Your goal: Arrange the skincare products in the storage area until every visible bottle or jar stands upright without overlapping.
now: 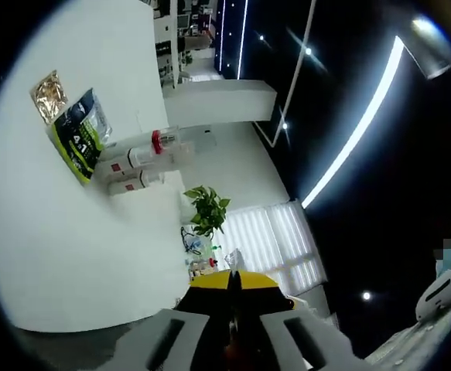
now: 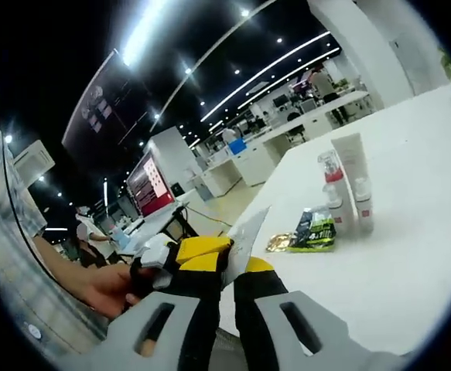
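Several skincare items stand grouped on the white table (image 2: pixel 411 263): a tall white tube (image 2: pixel 349 154), a red-capped bottle (image 2: pixel 331 166) and two small white bottles (image 2: pixel 363 205). A green-black sachet (image 2: pixel 316 229) and a gold sachet (image 2: pixel 281 242) lie beside them. My right gripper (image 2: pixel 231 259) is held off the table edge, shut on a thin white packet (image 2: pixel 244 228). The left gripper view is rolled and shows the same group: gold sachet (image 1: pixel 49 95), green-black sachet (image 1: pixel 80 133), red-capped bottle (image 1: pixel 157 143). My left gripper (image 1: pixel 233 282) is shut on a thin silvery packet (image 1: pixel 234 261), far from the group.
A person's hand (image 2: pixel 105 290) is close at the left. A potted plant (image 1: pixel 208 209) stands past the table (image 1: pixel 70 255). Office desks, a red screen (image 2: pixel 152 182) and people lie far behind. Bare table top surrounds the products.
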The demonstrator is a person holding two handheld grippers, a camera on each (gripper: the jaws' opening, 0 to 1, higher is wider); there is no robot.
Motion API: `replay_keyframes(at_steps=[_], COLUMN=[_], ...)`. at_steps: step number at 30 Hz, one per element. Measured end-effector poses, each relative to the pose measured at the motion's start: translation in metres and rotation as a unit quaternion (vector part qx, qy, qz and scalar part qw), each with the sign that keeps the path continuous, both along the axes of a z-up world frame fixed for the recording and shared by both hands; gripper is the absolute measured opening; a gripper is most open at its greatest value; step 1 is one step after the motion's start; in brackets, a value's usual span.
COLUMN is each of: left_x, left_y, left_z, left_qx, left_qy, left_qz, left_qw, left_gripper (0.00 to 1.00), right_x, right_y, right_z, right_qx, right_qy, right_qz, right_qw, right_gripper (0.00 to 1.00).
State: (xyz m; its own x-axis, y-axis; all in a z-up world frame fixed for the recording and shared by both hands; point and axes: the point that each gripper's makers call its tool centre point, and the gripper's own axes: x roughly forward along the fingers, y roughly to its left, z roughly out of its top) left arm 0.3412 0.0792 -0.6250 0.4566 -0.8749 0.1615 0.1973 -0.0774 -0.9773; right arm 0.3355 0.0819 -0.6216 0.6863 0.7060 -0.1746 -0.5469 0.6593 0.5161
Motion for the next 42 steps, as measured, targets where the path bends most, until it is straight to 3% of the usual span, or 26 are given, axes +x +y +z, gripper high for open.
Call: replay_keyframes(at_steps=[4,5,14,17,21,25,27,32,36,42], left_x=[0.001,0.003,0.008,0.006,0.003,0.001,-0.003,-0.015,-0.016,-0.015], left_y=[0.002,0.005,0.018,0.019,0.019,0.017,0.016,0.009,0.011,0.015], left_z=[-0.003,-0.005,-0.002,-0.003,-0.003,-0.005,-0.008,-0.012,-0.009,-0.013], left_qx=[0.038,0.051,0.105,0.112,0.112,0.111,0.117,0.111,0.096,0.113], left_qy=[-0.018,-0.025,-0.077,-0.086,-0.088,-0.079,-0.083,-0.080,-0.072,-0.063], left_qz=[-0.018,-0.022,-0.051,-0.061,-0.067,-0.070,-0.075,-0.095,-0.099,-0.107], left_qw=[0.9990,0.9981,0.9902,0.9882,0.9875,0.9882,0.9868,0.9860,0.9878,0.9857], left_gripper=[0.01,0.01,0.00,0.00,0.01,0.06,0.11,0.11,0.02,0.00], right_x=[0.001,0.000,0.004,0.006,0.005,0.003,0.004,0.004,0.008,0.011], right_y=[0.003,0.003,-0.008,-0.012,-0.013,-0.011,-0.014,-0.016,-0.020,-0.015], right_z=[-0.007,-0.010,-0.006,-0.002,-0.001,0.009,0.009,0.012,0.009,-0.005], right_qx=[-0.029,-0.032,-0.010,0.011,0.033,0.081,0.082,0.091,0.077,-0.016], right_qy=[-0.005,0.006,0.012,0.015,0.030,0.044,0.043,0.041,0.036,0.002], right_qz=[0.010,0.014,-0.002,-0.010,-0.004,0.007,0.003,-0.003,-0.015,-0.022], right_qw=[0.9995,0.9994,0.9999,0.9998,0.9990,0.9957,0.9957,0.9950,0.9963,0.9996], right_gripper=[0.11,0.12,0.13,0.11,0.02,0.00,0.00,0.00,0.00,0.01])
